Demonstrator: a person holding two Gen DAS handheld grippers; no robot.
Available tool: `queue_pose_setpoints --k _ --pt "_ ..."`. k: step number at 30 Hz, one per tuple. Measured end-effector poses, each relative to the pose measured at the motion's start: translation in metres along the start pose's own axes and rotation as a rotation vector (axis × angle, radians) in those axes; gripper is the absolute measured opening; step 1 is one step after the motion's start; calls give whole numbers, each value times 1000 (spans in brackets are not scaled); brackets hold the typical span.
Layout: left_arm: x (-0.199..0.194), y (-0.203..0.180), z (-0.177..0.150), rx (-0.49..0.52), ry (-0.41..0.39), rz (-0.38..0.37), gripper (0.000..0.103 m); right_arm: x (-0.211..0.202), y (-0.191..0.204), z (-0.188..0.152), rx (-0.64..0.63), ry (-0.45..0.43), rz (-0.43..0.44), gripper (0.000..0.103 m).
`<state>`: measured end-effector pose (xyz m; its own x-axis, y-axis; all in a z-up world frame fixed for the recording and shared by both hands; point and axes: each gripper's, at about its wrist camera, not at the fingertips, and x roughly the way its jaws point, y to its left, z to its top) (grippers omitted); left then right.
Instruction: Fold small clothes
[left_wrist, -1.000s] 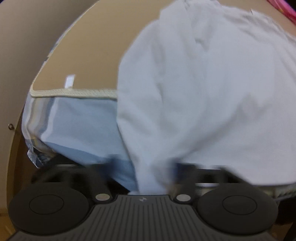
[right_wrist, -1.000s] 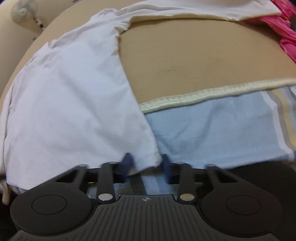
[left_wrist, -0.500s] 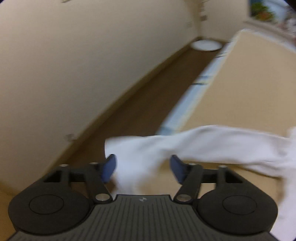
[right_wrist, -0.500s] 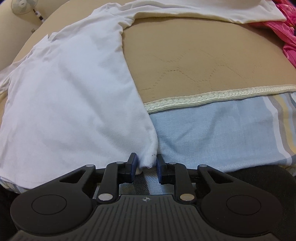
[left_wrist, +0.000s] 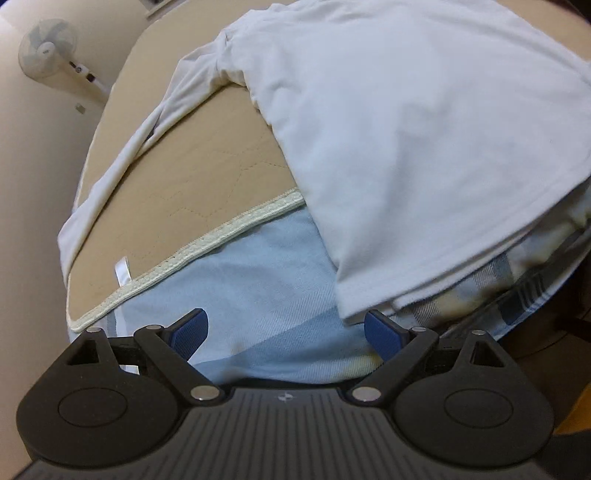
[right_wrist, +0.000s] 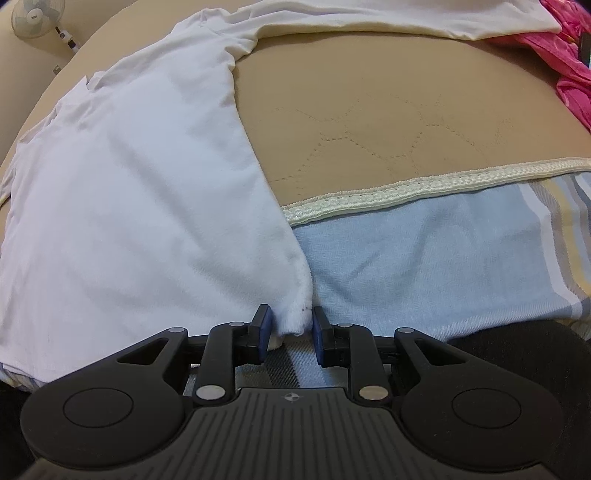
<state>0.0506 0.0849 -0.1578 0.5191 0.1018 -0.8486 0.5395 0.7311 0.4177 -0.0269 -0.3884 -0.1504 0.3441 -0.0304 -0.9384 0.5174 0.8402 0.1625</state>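
Observation:
A white long-sleeved shirt (left_wrist: 406, 129) lies on the bed, its body doubled over and one sleeve (left_wrist: 110, 177) stretched along the pad's left side. My left gripper (left_wrist: 286, 330) hangs over the front edge with its jaws opening wide. Only the blue sheet shows between them, and the shirt's hem corner (left_wrist: 351, 314) lies just inside the right fingertip. In the right wrist view the shirt (right_wrist: 129, 184) fills the left half. My right gripper (right_wrist: 291, 332) is shut on its lower right hem corner (right_wrist: 293, 321), which bunches between the blue pads.
A tan quilted pad (right_wrist: 388, 110) with a cream lace border covers the bed over a blue striped sheet (right_wrist: 406, 258). A pink garment (right_wrist: 565, 59) and another white one (right_wrist: 406, 14) lie at the far side. A standing fan (left_wrist: 46, 50) is by the wall.
The left gripper held white fabric, swung out toward the wall with it, opened and let it go, then came back over the front edge. The right gripper kept its grip and place.

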Motion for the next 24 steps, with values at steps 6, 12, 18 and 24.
queue_pose_setpoints --k 6,12,18,24 --pt "3 7 7 -98 -1 -61 92 -2 0 -4 4 -20 -7 24" --pt "8 6 14 -136 29 -150 88 -3 0 -3 12 -19 -7 26" --pt "9 5 20 -217 75 -221 40 -2 2 -8 -8 -33 25 43" --pt "-23 -1 34 -275 37 -130 2 -5 -2 2 11 -11 93 6"
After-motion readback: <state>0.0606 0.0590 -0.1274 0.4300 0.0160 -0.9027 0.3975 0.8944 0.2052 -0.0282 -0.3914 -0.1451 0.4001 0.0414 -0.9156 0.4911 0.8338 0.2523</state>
